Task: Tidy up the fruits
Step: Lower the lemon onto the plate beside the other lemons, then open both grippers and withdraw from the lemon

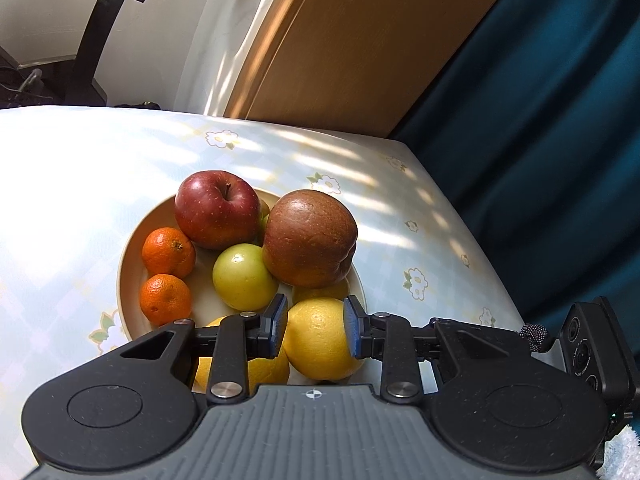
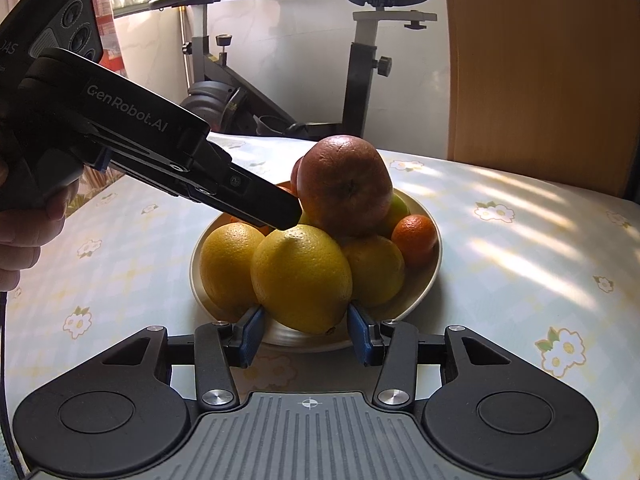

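Note:
A cream bowl [image 1: 128, 264] on the table holds a red apple [image 1: 216, 210], a brown-red apple [image 1: 310, 238], a green fruit [image 1: 242, 276], two mandarins [image 1: 168, 252] and several yellow citrus. My left gripper [image 1: 316, 326] is shut on a yellow citrus [image 1: 320, 340] at the bowl's near rim. In the right wrist view the same citrus [image 2: 302, 276] sits at the front of the bowl [image 2: 430, 280], with the left gripper body [image 2: 160, 148] reaching onto it from the left. My right gripper [image 2: 306, 334] is open, its blue pads [image 2: 252, 330] flanking the citrus's near side.
The table [image 2: 520, 240] has a pale floral cloth. An exercise bike [image 2: 360, 60] stands behind it, with a wooden panel [image 1: 360, 40] and a dark blue curtain [image 1: 540, 120] to the right. The table's right edge [image 1: 460, 216] is near the bowl.

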`<state>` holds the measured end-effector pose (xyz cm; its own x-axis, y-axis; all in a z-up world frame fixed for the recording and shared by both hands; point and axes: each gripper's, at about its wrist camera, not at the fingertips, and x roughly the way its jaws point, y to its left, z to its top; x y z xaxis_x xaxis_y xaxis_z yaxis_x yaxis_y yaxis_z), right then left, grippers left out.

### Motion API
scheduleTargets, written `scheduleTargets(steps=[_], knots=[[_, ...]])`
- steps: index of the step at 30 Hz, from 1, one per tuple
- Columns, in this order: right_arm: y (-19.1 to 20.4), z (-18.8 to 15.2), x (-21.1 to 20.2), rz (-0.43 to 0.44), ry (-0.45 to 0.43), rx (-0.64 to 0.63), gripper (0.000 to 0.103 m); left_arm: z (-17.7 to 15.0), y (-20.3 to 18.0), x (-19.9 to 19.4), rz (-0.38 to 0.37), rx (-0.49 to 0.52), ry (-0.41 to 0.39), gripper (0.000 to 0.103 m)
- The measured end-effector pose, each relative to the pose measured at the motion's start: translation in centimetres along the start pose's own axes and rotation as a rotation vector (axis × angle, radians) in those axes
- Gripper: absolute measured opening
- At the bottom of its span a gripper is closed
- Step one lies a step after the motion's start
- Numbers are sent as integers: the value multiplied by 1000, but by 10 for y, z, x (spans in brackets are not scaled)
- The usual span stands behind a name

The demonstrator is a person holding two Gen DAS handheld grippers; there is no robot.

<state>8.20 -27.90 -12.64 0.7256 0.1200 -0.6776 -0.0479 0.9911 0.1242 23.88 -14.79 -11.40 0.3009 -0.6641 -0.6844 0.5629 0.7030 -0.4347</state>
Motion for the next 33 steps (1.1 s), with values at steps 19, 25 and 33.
scheduleTargets(steps=[19,25,33], knots=[[13,8,-1,-85,60,-7,44,-11,5,-41,152,85,-81,32],[13,8,-6,-107,58,18,45,-15,10,-53,217,102,-102,35],[14,13,-17,-153,32,49,54,-24,5,-69,312,170,-144,49]])
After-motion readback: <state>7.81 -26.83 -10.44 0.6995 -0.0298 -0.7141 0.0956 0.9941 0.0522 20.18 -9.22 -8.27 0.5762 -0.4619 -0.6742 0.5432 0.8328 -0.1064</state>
